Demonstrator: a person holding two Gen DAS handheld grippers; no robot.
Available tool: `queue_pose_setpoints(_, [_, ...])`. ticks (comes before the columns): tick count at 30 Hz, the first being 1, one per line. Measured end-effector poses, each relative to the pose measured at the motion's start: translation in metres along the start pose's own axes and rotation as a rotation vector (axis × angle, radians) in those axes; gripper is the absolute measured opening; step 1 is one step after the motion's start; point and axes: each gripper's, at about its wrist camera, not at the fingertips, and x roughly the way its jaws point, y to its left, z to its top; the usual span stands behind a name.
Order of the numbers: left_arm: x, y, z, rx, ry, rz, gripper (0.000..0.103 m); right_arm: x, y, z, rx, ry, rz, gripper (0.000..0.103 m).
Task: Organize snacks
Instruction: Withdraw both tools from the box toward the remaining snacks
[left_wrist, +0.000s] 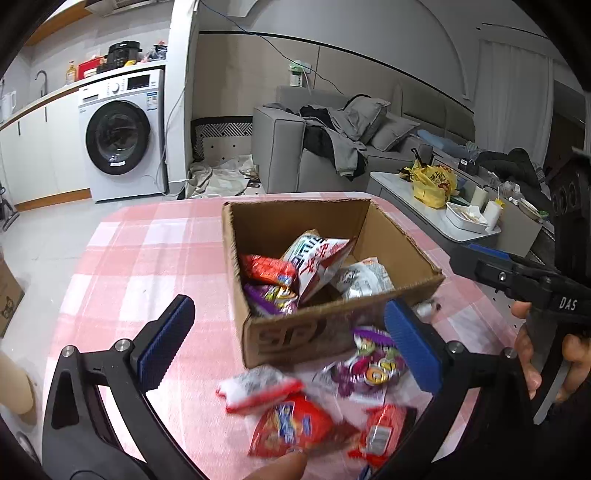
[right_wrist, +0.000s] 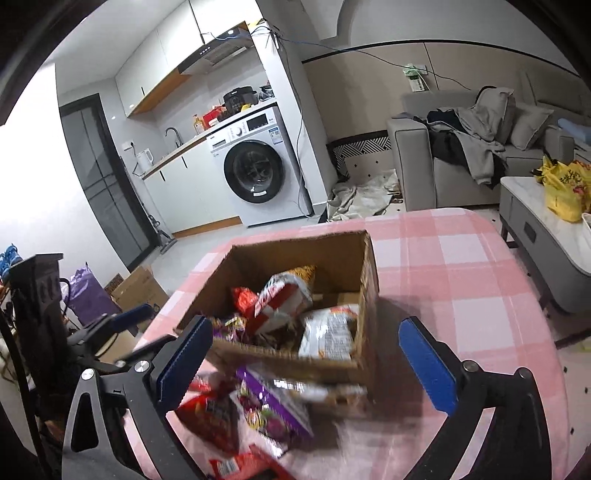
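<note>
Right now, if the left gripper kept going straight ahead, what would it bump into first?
Probably the cardboard box. The open left gripper points at its near wall, above the loose snack packets on the table. Depth is hard to judge through the fisheye.

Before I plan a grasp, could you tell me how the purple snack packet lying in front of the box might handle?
The purple snack packet looks like crinkled, glossy film, so probably floppy and slippery. It seems puffy, likely light, and lies flat, so unlikely to roll.
</note>
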Motion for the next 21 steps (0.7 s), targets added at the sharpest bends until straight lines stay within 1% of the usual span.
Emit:
queue_pose_setpoints(3, [-0.023, 0.006, -0.015, -0.005, 0.0, 0.009, 0.103, -0.01, 0.0, -0.01, -0.004, 0.004, -0.009, 0.103])
queue_pose_setpoints(9, [-0.051, 0.014, -0.044, -0.019, 0.008, 0.03, 0.103, -0.018, 0.003, -0.026, -0.007, 0.017, -0.002, 0.103])
queue_pose_setpoints(13, [-0.059, 0.019, -0.06, -0.034, 0.034, 0.019, 0.103, -0.019, 0.008, -0.04, -0.032, 0.041, -0.01, 0.103])
queue_pose_setpoints(15, [-0.059, 0.019, -0.065, -0.029, 0.04, 0.036, 0.102, -0.017, 0.009, -0.045, -0.038, 0.056, -0.024, 0.103])
queue_pose_setpoints(21, [-0.055, 0.017, -0.065, -0.025, 0.069, 0.043, 0.103, -0.013, 0.009, -0.062, -0.045, 0.105, -0.032, 0.103])
